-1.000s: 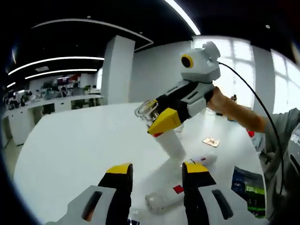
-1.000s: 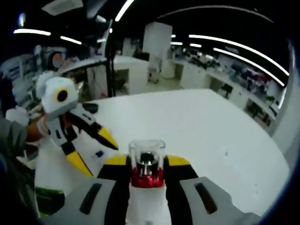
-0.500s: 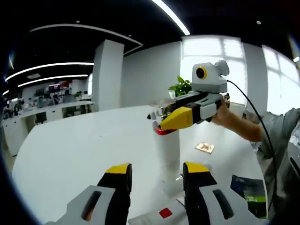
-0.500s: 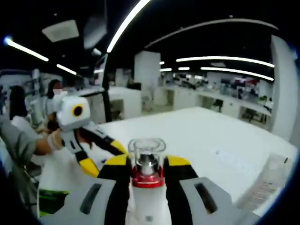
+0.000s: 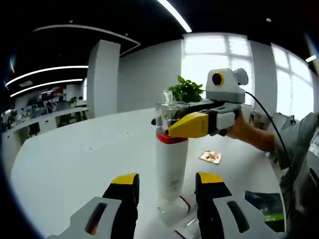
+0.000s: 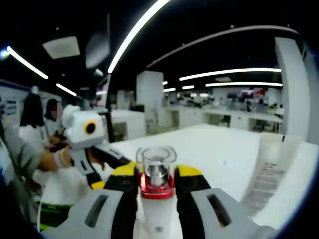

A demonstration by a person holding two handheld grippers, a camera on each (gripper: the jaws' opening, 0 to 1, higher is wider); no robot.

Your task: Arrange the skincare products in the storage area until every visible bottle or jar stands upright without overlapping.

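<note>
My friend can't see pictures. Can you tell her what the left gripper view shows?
The right gripper holds a tall white bottle upright by its red-ringed neck on a white table. The left gripper waits open in front of it.

Both grippers, left gripper (image 5: 165,185) and right gripper (image 6: 156,175), wear grey bodies, black jaws with yellow tips, a black cable (image 5: 271,128) trailing past a grey sleeve (image 5: 302,144).
</note>
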